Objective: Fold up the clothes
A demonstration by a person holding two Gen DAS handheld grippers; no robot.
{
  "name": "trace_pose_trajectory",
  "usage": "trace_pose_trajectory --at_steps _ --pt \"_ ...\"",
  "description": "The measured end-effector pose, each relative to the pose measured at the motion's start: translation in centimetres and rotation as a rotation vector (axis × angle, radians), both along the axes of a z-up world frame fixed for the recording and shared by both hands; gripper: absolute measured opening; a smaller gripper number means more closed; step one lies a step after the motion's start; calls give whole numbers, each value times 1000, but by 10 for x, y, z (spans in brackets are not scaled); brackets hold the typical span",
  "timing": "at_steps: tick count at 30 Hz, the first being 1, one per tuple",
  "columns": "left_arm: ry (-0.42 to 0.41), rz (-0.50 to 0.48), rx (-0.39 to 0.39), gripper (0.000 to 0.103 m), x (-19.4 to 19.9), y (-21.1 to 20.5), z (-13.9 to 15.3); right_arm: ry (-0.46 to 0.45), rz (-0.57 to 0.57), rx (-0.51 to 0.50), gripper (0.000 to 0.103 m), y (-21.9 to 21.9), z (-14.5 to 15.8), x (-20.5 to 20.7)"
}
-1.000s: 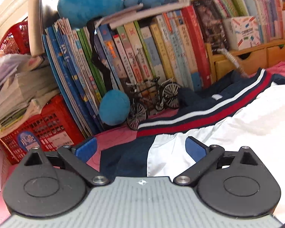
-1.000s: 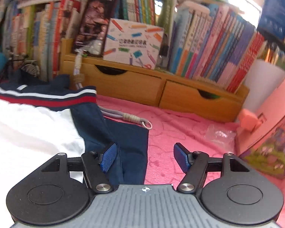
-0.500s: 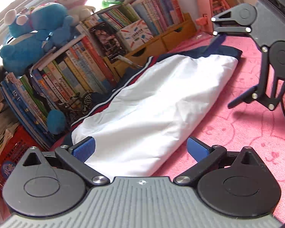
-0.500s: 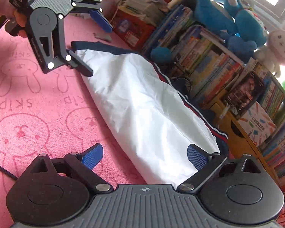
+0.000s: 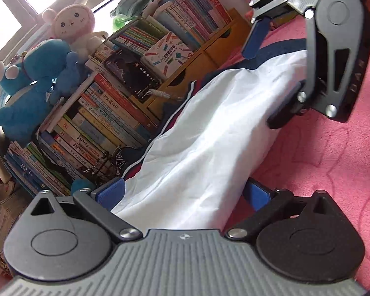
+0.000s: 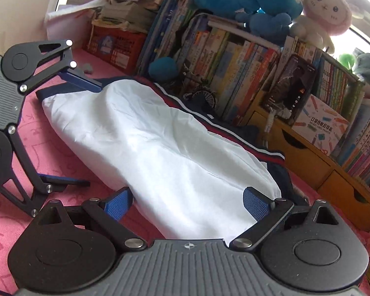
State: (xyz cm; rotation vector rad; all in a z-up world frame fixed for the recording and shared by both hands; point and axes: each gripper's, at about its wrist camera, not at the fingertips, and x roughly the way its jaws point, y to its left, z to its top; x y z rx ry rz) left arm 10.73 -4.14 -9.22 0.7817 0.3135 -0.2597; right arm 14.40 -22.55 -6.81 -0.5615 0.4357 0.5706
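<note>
Two grippers at opposite ends of the folded white-and-navy garment (image 5: 199,148) on the pink mat (image 5: 333,162) — left gripper (image 5: 182,192) spread wide, cloth between its pads; right gripper (image 6: 187,202) just opened wide, likewise straddling cloth, unclamped.

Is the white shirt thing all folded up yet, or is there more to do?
Partly. The white garment with navy and red striped trim already lies doubled into a long narrow bundle on the pink mat. Right now the left gripper and right gripper sit open at opposite ends, straddling it without pinching. Probably left: folding the bundle across into a shorter stack.
</note>
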Motion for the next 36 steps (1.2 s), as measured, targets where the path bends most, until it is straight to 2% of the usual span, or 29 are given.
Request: trace_pose_trajectory --at_steps 4,6,8,10,13,17,21,24,26,27,29,31,34,36 --pt "13 26 -99 102 10 12 20 -115 76 -156 97 10 -14 -17" --pt "12 22 -105 102 11 14 25 -175 119 -241 97 22 -25 -21" --pt "17 17 -98 102 11 13 25 -210 143 -284 95 30 -31 -16" --pt "15 9 -70 102 12 12 21 -227 139 -308 84 35 -34 -3" --pt "3 15 16 102 14 15 9 -257 113 -358 66 37 -38 15" --pt "-14 71 166 100 19 37 -9 -267 98 -416 66 20 -40 22" --pt "7 129 164 98 23 62 -10 -275 45 -493 62 -10 -47 22" --pt "33 166 146 84 27 75 -9 -247 -16 -491 59 -30 -48 26" --pt "52 155 133 63 30 71 -11 -227 -47 -480 55 -37 -49 30" --pt "57 148 131 58 31 69 -13 -218 -53 -475 51 -36 -51 32" --pt "58 127 159 28 30 59 -20 -213 -56 -478 43 -31 -54 35" --pt "28 128 222 20 26 48 -27 -218 -48 -505 29 -23 -60 35" --pt "-25 159 295 20 24 45 -29 -273 -53 -563 14 -15 -67 32" --pt "-58 180 335 20 24 46 -27 -338 -55 -606 11 -13 -66 27"
